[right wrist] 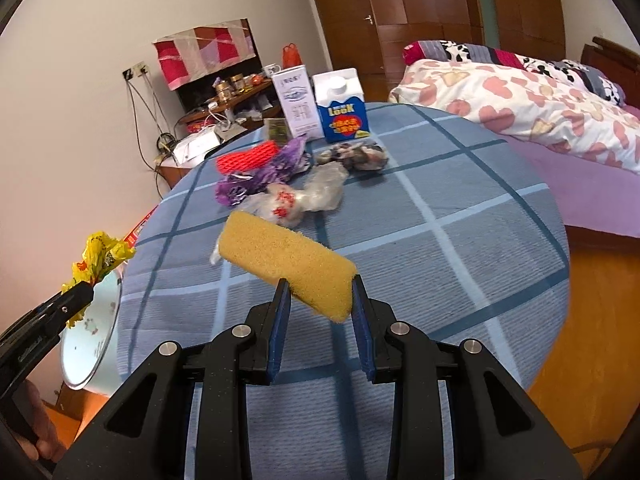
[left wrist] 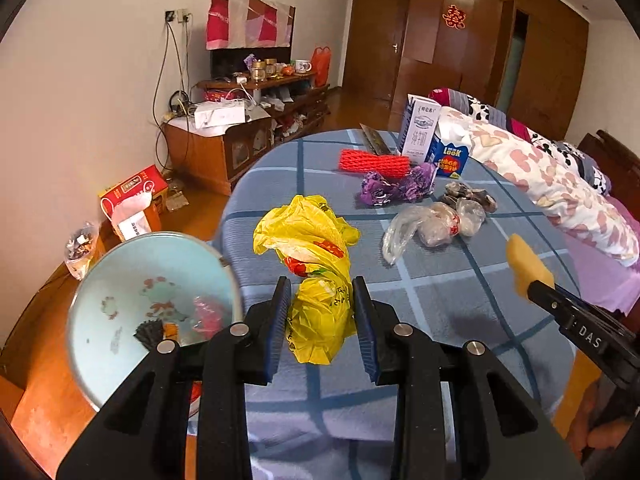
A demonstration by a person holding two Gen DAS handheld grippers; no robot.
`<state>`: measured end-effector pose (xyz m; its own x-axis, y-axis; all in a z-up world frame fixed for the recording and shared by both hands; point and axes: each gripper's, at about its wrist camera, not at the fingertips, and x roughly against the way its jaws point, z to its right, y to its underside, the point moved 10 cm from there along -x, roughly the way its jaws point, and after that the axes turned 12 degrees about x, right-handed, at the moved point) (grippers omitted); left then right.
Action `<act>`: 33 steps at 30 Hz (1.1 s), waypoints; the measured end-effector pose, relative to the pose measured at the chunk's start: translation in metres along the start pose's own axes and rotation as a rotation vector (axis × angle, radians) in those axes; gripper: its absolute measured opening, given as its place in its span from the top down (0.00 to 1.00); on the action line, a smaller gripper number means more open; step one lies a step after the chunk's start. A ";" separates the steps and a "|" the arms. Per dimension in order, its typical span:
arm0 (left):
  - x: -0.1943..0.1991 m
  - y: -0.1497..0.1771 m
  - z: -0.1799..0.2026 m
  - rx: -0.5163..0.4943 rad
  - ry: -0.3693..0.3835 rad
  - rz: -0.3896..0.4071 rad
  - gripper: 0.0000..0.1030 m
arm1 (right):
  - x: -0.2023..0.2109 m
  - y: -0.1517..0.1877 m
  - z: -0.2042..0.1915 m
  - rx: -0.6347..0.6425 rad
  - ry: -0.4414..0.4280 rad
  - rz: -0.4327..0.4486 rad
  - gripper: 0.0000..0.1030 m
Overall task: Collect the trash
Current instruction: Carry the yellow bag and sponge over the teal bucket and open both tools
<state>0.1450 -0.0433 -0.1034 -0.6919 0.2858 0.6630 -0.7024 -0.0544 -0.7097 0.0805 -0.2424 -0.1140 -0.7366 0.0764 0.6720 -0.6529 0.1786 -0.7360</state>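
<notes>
While my left tongs pinch the crumpled yellow plastic bag by its lower end, most of it stands up past the fingertips, so I carry it by the one bunched part that fits between the pads. It hangs over the blue checked table, just beside the pale blue basin, which I judge to be where the trash goes, since scraps already lie in its bottom. I cannot make out what those scraps are. Farther off wait the clear bag, the purple wrapper and the red foam net. My right tongs enter at the edge, their fingers cut off by the frame.

Seen from the right wrist, my right tongs are pressed onto one end of the yellow sponge, which juts out leftward above the cloth. Its far end hides part of the clear bag behind it. Only a sliver of the basin's rim shows at left, with the yellow bag above it.
</notes>
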 end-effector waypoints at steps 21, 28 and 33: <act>0.042 -0.001 -0.063 0.002 -0.117 0.064 0.69 | 0.009 -0.010 -0.106 0.133 -0.117 0.019 0.70; 0.045 0.000 -0.080 0.019 -0.138 0.063 0.69 | 0.007 -0.007 -0.129 0.165 -0.138 0.012 0.70; 0.046 0.000 -0.085 0.026 -0.144 0.065 0.69 | 0.008 -0.006 -0.140 0.183 -0.149 0.013 0.70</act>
<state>0.1272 0.0511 -0.0935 -0.7515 0.1405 0.6446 -0.6582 -0.0936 -0.7470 0.1031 -0.1052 -0.0928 -0.7542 -0.0709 0.6528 -0.6542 -0.0037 -0.7563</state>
